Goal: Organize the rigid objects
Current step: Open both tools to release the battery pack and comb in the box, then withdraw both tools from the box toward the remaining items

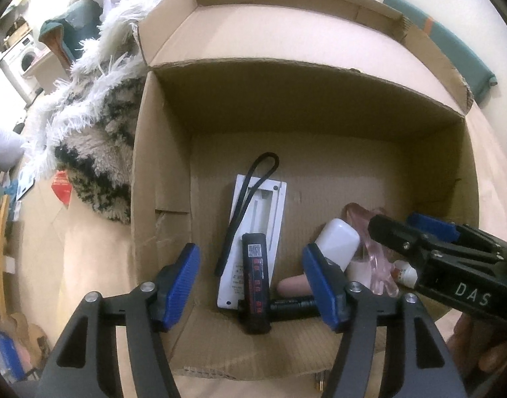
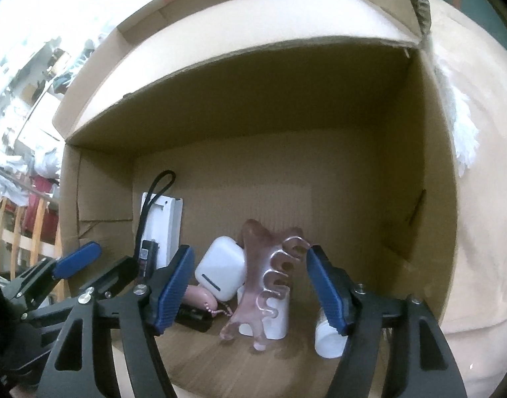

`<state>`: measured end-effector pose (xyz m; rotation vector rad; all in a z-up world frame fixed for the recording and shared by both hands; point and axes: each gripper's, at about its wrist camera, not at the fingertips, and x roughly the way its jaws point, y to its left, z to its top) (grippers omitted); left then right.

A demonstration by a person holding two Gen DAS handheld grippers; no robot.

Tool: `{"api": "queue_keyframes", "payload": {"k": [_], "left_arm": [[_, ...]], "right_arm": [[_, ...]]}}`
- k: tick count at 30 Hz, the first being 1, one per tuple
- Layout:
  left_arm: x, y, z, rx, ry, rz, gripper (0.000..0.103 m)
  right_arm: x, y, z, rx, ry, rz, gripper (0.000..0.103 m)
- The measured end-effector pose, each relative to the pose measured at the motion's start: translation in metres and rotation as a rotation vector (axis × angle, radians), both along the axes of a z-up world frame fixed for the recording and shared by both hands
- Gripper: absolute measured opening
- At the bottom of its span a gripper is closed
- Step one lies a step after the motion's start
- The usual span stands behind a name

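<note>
An open cardboard box (image 1: 160, 152) (image 2: 97, 122) holds the objects. On its floor a white flat device (image 1: 273, 205) (image 2: 164, 222) lies under a black looped strap (image 1: 250, 182). A black stick with a red label (image 1: 254, 275) lies across a black cylinder (image 1: 293, 305). My left gripper (image 1: 253, 285) (image 2: 101, 262) hangs open above the stick, pads clear of it. To the right are a white case (image 1: 338, 242) (image 2: 220, 272), a clear pink hair claw (image 2: 270, 275) (image 1: 376, 265) and a small white bottle (image 2: 328, 338). My right gripper (image 2: 250, 288) (image 1: 409, 229) is open around the claw.
A shaggy white and black rug (image 1: 97, 139) lies left of the box, on a pale floor. A teal mat (image 1: 446, 43) lies beyond the box's far flap. A wooden frame (image 2: 18, 232) and household clutter stand further left. The box's right half has bare floor (image 2: 336, 205).
</note>
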<state>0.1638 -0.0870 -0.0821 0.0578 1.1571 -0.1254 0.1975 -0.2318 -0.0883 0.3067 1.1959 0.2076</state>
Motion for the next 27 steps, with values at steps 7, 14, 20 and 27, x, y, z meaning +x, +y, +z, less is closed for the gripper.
{"api": "queue_keyframes", "payload": {"k": [7,14,20,27], "left_arm": [[-0.008,-0.003,0.014,-0.004,-0.042,-0.020,0.061],[-0.019,0.015,0.041,-0.017,-0.073,0.005,0.061],[-0.034,0.027,0.064,-0.035,-0.071,0.045,0.061],[-0.064,0.047,0.072,-0.037,-0.064,0.071,0.061]], "right_arm": [[-0.009,-0.003,0.013,-0.015,-0.030,-0.001,0.074],[-0.023,-0.005,0.028,-0.037,-0.067,-0.006,0.074],[-0.049,-0.020,0.046,-0.004,-0.086,-0.038,0.074],[-0.092,-0.025,0.050,0.048,-0.066,-0.042,0.074]]}}
